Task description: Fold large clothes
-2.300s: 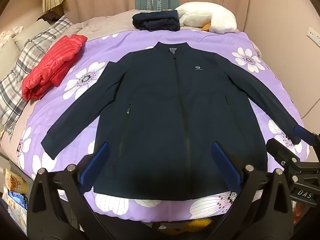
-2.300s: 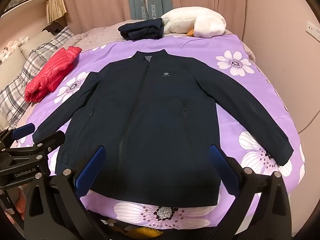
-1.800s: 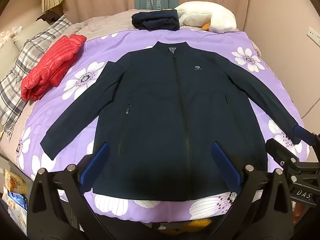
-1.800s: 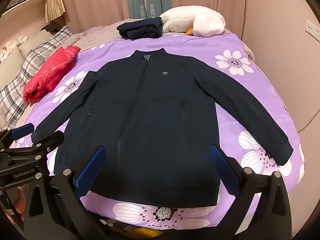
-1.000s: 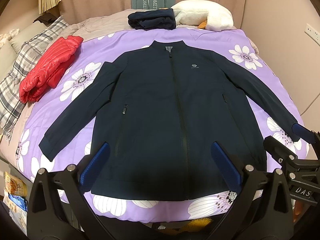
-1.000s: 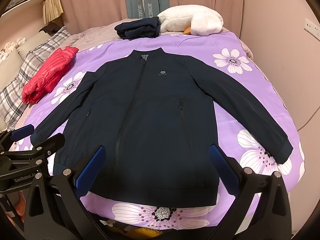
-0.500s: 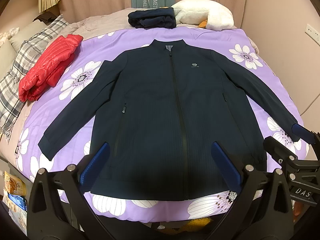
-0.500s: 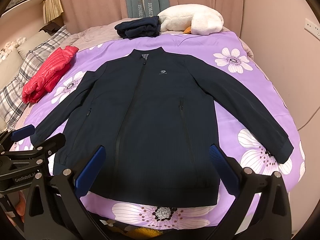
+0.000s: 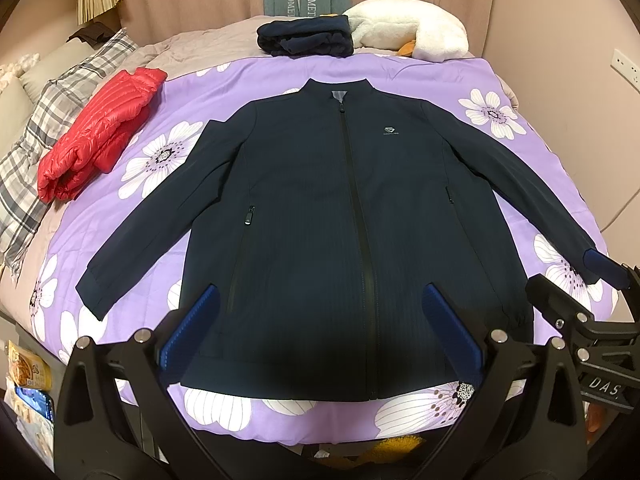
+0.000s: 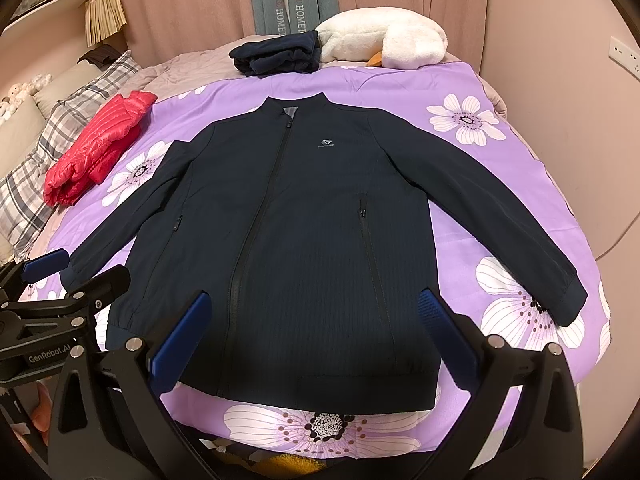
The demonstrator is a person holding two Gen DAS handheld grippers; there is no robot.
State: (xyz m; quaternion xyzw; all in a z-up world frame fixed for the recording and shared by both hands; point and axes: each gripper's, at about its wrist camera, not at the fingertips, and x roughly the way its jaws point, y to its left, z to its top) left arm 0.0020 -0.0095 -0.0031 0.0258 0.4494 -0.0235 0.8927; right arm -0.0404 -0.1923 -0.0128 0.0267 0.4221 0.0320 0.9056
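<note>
A dark navy zip jacket (image 9: pixel 320 220) lies flat and face up on the purple flowered bedspread (image 9: pixel 520 132), sleeves spread out, collar at the far end; it also shows in the right wrist view (image 10: pixel 304 240). My left gripper (image 9: pixel 320 328) is open and empty, held above the jacket's hem. My right gripper (image 10: pixel 312 332) is open and empty, also above the hem. Each gripper shows at the edge of the other's view: the right gripper (image 9: pixel 576 292) by the right cuff, the left gripper (image 10: pixel 76 276) by the left cuff.
A folded red down jacket (image 9: pixel 100 132) lies at the left by plaid pillows (image 9: pixel 32 152). A folded dark garment (image 9: pixel 306 36) and a white plush toy (image 9: pixel 412 36) sit at the far end. A wall (image 10: pixel 580 80) runs close on the right.
Both views have shifted slightly, with the jacket appearing a little farther and lower. The jacket itself has not moved, and both grippers stay open.
</note>
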